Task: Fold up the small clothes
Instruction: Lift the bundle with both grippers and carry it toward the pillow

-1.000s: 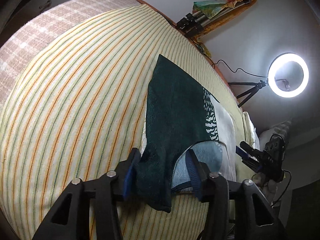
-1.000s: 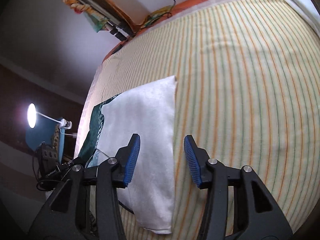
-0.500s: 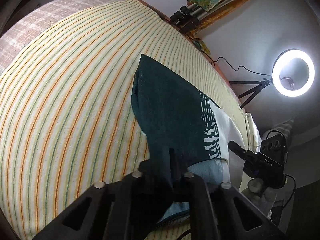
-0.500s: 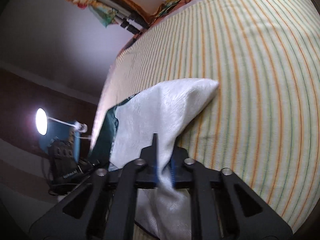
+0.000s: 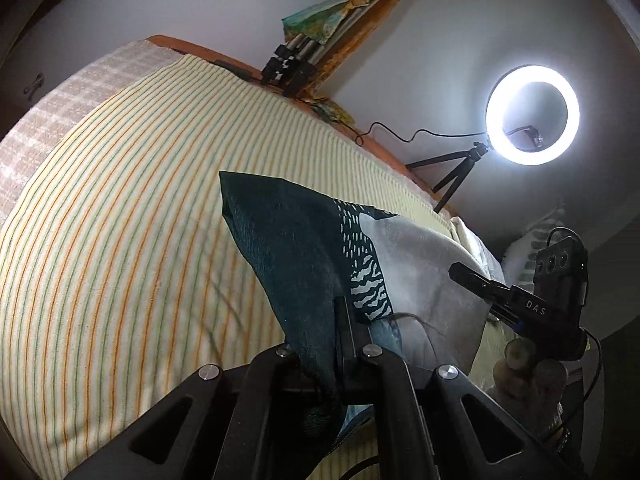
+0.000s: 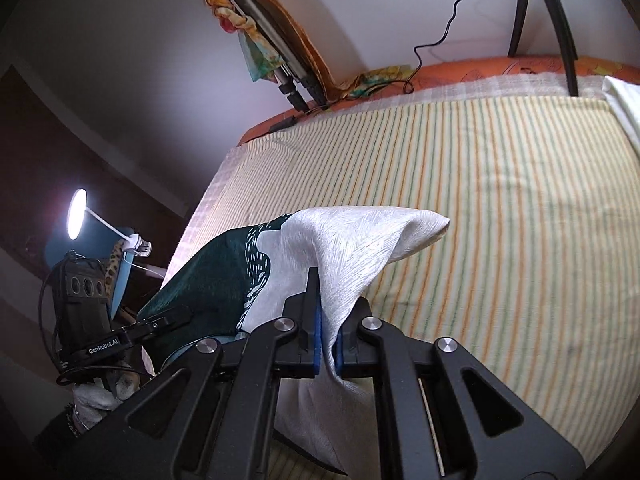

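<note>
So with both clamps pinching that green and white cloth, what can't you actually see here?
- Left wrist view: the left gripper tips, buried in the cloth.
- Right wrist view: the cloth's near edge, hidden behind the right gripper.
- Both views: the striped sheet beneath the lifted cloth.

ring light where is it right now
In the left wrist view the ring light glows at the upper right, on a small tripod at the far edge of the striped bed cover, beyond the held garment.
</note>
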Demonstrator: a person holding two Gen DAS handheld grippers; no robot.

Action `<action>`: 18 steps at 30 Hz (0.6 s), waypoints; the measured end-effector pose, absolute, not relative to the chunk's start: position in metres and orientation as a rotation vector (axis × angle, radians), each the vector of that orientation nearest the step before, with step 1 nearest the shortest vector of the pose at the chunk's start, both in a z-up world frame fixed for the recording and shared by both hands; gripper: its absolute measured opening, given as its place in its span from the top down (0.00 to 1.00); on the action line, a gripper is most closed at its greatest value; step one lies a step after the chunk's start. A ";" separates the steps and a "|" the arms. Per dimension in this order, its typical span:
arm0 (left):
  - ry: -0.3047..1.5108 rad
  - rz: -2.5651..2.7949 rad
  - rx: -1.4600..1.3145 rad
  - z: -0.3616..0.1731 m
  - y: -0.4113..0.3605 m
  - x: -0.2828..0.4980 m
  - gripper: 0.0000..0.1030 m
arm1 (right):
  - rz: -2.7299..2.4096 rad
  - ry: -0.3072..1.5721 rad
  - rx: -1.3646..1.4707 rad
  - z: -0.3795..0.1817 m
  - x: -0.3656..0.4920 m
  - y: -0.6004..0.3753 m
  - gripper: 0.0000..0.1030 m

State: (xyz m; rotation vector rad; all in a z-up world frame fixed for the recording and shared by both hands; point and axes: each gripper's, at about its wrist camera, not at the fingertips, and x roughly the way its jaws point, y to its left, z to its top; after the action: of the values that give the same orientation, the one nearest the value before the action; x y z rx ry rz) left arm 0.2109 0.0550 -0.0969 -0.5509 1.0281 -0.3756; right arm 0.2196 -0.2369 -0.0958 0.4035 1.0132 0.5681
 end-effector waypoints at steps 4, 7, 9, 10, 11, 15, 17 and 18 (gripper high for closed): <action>1.024 -0.407 -0.537 -0.089 0.036 0.214 0.99 | 0.540 0.994 0.387 -0.084 0.210 -0.258 0.94; 1.021 -0.440 -0.533 -0.085 0.018 0.217 0.99 | 0.519 0.979 0.360 -0.077 0.202 -0.278 0.94; 1.019 -0.463 -0.523 -0.083 0.003 0.221 0.99 | 0.503 0.970 0.353 -0.074 0.198 -0.293 0.94; 1.018 -0.474 -0.517 -0.082 -0.005 0.222 0.99 | 0.494 0.964 0.353 -0.072 0.194 -0.303 0.94; 1.017 -0.485 -0.511 -0.082 -0.015 0.225 0.99 | 0.484 0.959 0.354 -0.071 0.192 -0.313 0.94; 1.016 -0.529 -0.491 -0.080 -0.054 0.239 0.99 | 0.442 0.941 0.343 -0.063 0.189 -0.349 0.94; 1.020 -0.550 -0.491 -0.079 -0.074 0.249 0.99 | 0.416 0.932 0.340 -0.058 0.190 -0.370 0.94; 1.018 -0.561 -0.484 -0.078 -0.085 0.254 0.99 | 0.401 0.926 0.339 -0.056 0.191 -0.383 0.94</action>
State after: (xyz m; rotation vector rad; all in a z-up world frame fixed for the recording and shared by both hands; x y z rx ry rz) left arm 0.2539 -0.0853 -0.0777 -0.4838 1.0178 -0.5609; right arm 0.1912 -0.3825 -0.0556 0.3386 0.9263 0.4014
